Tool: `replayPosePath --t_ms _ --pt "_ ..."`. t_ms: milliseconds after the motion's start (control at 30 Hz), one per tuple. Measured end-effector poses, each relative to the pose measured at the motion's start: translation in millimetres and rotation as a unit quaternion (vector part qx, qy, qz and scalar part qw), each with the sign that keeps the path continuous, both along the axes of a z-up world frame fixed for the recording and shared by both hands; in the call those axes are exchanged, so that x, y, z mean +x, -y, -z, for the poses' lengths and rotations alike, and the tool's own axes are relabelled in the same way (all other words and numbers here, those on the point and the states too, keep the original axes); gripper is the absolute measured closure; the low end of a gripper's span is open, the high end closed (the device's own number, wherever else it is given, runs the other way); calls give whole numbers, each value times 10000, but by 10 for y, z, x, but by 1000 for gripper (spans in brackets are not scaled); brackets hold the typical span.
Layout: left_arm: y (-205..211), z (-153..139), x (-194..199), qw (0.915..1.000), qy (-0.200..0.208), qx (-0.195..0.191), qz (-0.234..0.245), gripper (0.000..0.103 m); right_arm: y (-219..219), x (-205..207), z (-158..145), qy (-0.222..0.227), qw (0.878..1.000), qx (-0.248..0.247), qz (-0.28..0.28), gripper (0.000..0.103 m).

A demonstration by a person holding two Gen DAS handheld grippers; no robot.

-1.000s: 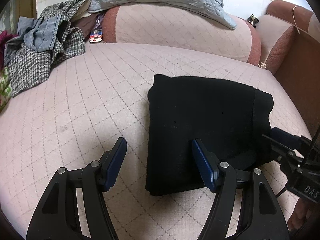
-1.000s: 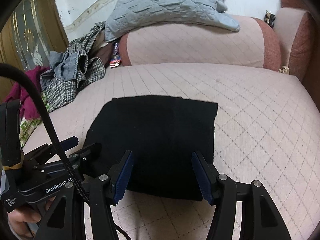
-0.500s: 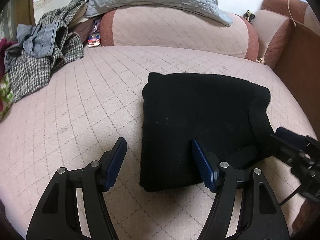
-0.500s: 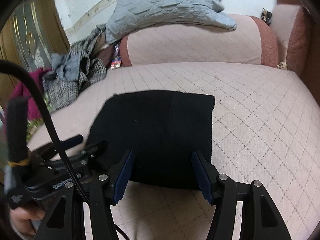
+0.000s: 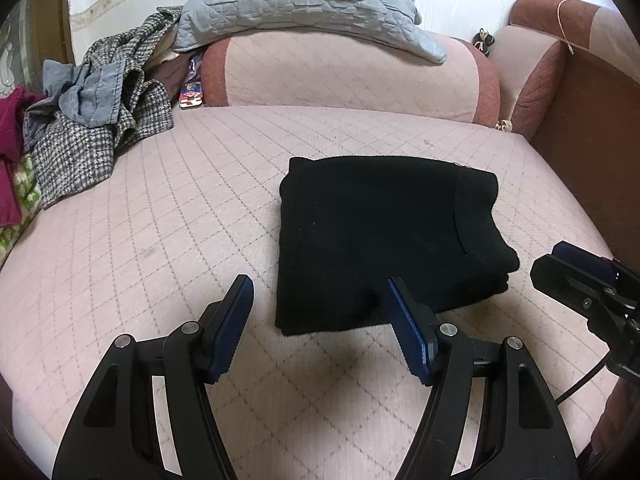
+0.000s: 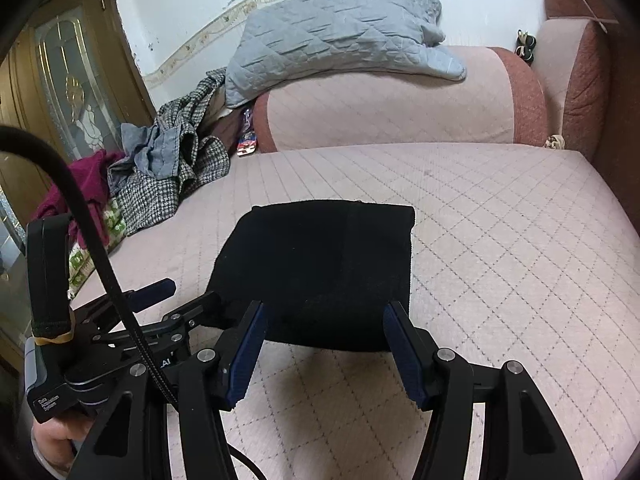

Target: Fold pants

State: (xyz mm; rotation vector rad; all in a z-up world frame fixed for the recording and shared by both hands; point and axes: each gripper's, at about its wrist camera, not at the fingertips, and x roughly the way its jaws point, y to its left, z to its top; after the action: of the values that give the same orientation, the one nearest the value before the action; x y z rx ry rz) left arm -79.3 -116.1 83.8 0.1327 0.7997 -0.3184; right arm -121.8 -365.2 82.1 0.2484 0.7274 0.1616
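The black pants [image 5: 384,236] lie folded into a compact rectangle on the pink quilted sofa seat [image 5: 160,220]; they also show in the right wrist view [image 6: 320,272]. My left gripper [image 5: 318,328] is open and empty, just in front of the pants' near left corner, clear of the cloth. My right gripper [image 6: 324,352] is open and empty, just in front of the pants' near edge. In the left wrist view the right gripper [image 5: 580,276] shows at the right edge. In the right wrist view the left gripper [image 6: 160,304] shows at lower left.
A pile of checked, grey and maroon clothes [image 5: 88,132] lies at the left end of the seat. A grey quilted blanket [image 5: 304,4] rests on the backrest [image 5: 340,76]. A brown armrest [image 5: 580,128] bounds the right side. A door [image 6: 60,92] stands far left.
Both grippers have drawn back from the folded pants towards the seat's front edge and stayed open. The pants have not moved.
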Motion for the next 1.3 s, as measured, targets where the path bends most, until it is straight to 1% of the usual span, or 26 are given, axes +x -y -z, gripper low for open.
replayPosePath --t_ms 167,267,400,567,767,933,1000,1300 --pt "-38 -105 -152 9999 121 -78 -56 34 -46 -103 -85 137 9999 -38 72 45" --pt "-58 -166 -249 9996 230 -114 -112 34 -90 -174 -113 208 9997 -79 85 41" --pt "-93 -250 -392 9988 385 -264 -176 34 -122 -260 -131 279 9994 -150 106 40" --pt "-93 -339 -557 9981 554 -80 -256 34 -140 -386 -177 411 9988 -236 123 40" --pt "-130 -435 -734 9965 762 -79 -337 34 -90 -524 -248 593 9980 -183 89 40" --pt "-139 -457 -802 9972 688 -115 -273 34 -88 -615 -281 662 9973 -293 100 40" --pt "-136 -458 -832 9969 724 -49 -298 34 -79 -640 -288 678 9972 -289 115 40" --pt "-151 -457 -871 9973 662 -82 -311 34 -19 -668 -272 663 9974 -258 96 38"
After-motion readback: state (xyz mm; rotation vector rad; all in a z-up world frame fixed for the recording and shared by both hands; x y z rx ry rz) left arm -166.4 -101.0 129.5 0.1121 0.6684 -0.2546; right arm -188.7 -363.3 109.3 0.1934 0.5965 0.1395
